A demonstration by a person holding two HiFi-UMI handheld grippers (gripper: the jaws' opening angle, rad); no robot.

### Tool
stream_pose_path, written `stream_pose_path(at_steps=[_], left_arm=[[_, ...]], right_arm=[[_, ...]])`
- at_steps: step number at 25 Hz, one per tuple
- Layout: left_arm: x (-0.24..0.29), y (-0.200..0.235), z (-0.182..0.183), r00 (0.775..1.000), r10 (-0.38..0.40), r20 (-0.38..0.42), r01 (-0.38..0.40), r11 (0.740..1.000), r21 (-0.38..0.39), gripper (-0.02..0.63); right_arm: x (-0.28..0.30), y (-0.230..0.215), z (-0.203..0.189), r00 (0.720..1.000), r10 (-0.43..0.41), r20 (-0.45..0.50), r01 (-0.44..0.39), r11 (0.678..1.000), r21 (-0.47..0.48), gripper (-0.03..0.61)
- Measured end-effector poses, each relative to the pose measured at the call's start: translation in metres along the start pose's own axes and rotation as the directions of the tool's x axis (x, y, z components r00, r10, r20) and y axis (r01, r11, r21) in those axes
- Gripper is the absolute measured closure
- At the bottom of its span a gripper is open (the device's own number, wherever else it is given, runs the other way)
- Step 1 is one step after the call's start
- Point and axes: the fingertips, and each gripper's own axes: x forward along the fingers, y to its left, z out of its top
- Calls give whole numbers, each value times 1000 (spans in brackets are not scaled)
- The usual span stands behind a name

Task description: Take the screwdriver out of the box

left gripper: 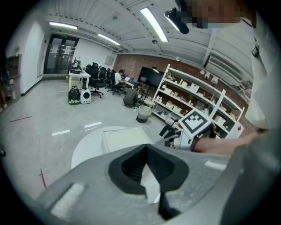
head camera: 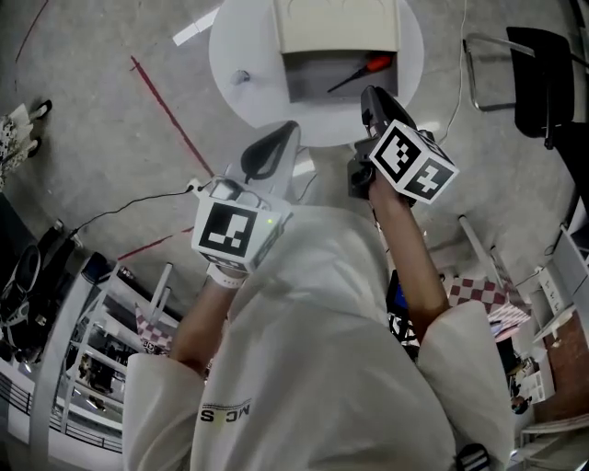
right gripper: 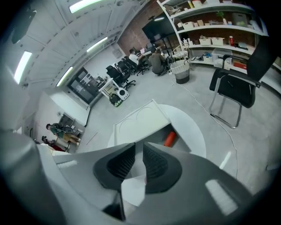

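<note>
The screwdriver [head camera: 361, 72], with an orange-red handle and a dark shaft, lies inside the open box [head camera: 313, 83] on the round white table [head camera: 230, 41]. The box's white lid [head camera: 338, 25] is folded back. My right gripper [head camera: 371, 95] hangs over the box's near right corner, its jaws a narrow gap apart with nothing between them. In the right gripper view the orange handle [right gripper: 170, 139] shows just beyond that gripper [right gripper: 138, 145]. My left gripper [head camera: 287, 131] hovers by the table's near edge, left of the box; in its own view that gripper [left gripper: 146, 147] is shut and empty.
A small grey object [head camera: 241, 77] sits on the table left of the box. A black chair [head camera: 538, 74] stands to the right of the table. Red tape [head camera: 170, 115] and a cable run across the floor. Shelving [left gripper: 206, 96] lines the far wall.
</note>
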Motion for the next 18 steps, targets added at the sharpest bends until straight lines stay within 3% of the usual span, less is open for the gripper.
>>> stream_pose_path(at_steps=[6, 11, 18], left_arm=[[28, 16, -14, 999, -9, -41, 9, 1000, -17, 612], [47, 32, -25, 998, -1, -69, -2, 999, -43, 612], [64, 55, -37, 997, -10, -83, 4, 997, -74, 612]], right_arm=[[36, -24, -1, 996, -84, -38, 86, 993, 83, 529], [60, -41, -6, 990, -123, -62, 130, 983, 129, 495], [94, -56, -14, 979, -170, -113, 189, 962, 195, 495]])
